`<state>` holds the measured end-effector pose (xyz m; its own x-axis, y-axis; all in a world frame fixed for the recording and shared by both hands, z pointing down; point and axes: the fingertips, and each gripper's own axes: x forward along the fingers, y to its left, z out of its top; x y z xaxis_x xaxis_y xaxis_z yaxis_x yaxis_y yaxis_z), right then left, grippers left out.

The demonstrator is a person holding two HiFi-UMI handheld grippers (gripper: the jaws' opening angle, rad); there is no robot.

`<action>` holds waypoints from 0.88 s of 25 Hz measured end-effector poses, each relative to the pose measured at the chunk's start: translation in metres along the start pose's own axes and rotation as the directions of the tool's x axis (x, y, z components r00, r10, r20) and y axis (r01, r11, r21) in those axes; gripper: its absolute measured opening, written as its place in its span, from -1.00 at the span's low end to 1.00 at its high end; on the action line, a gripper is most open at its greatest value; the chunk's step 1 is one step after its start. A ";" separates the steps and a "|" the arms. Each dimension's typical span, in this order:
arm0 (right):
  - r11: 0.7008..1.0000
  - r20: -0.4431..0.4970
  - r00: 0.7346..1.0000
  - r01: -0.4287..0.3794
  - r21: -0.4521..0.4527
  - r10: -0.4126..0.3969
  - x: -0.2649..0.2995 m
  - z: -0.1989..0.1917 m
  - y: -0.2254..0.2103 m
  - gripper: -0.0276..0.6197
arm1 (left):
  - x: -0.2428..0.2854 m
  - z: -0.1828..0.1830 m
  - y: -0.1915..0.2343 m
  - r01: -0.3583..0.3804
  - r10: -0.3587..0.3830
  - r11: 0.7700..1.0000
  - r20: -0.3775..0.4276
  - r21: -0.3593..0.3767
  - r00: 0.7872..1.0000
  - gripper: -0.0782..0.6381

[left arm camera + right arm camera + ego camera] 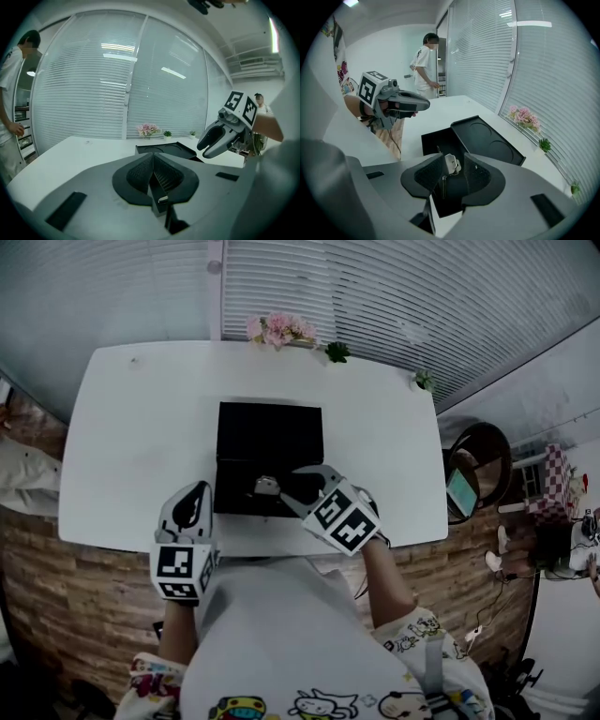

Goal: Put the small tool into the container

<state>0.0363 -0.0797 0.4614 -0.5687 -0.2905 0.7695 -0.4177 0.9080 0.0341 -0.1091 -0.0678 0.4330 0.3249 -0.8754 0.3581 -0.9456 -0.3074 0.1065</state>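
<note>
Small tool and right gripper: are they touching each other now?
Touching. The right gripper view shows the small tool pinched between the jaws of the right gripper, above the open container.

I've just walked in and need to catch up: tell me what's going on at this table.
A person works at the white table with a gripper in each hand. The right gripper has its fingers closed on a small silvery metal tool, held over the open black rectangular container, whose lid lies flipped back behind it. The tool is not yet let go. The left gripper is shut and empty, hovering by the table's near edge, left of the container.
</note>
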 end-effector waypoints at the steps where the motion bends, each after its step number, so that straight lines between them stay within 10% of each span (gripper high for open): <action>1: 1.000 0.014 1.000 0.017 0.006 -0.017 -0.003 0.000 -0.001 -0.51 | 0.000 0.001 -0.001 0.005 -0.005 1.000 0.002 0.003 1.000 -0.76; 10: 0.977 0.181 0.965 0.166 0.132 -0.188 -0.039 0.000 -0.018 -0.59 | 0.003 0.011 -0.014 0.048 -0.049 0.998 0.018 0.034 0.999 -0.76; 22: 0.907 0.385 0.840 0.260 0.331 -0.382 -0.085 -0.001 -0.047 -0.76 | 0.015 0.022 -0.027 0.087 -0.088 0.995 0.020 0.054 0.996 -0.76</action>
<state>0.1051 -0.0973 0.3955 -0.5913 -0.7068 0.3884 -0.7614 0.6480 0.0202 -0.0782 -0.0809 0.4151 0.4069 -0.8524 0.3283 -0.9116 -0.4017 0.0869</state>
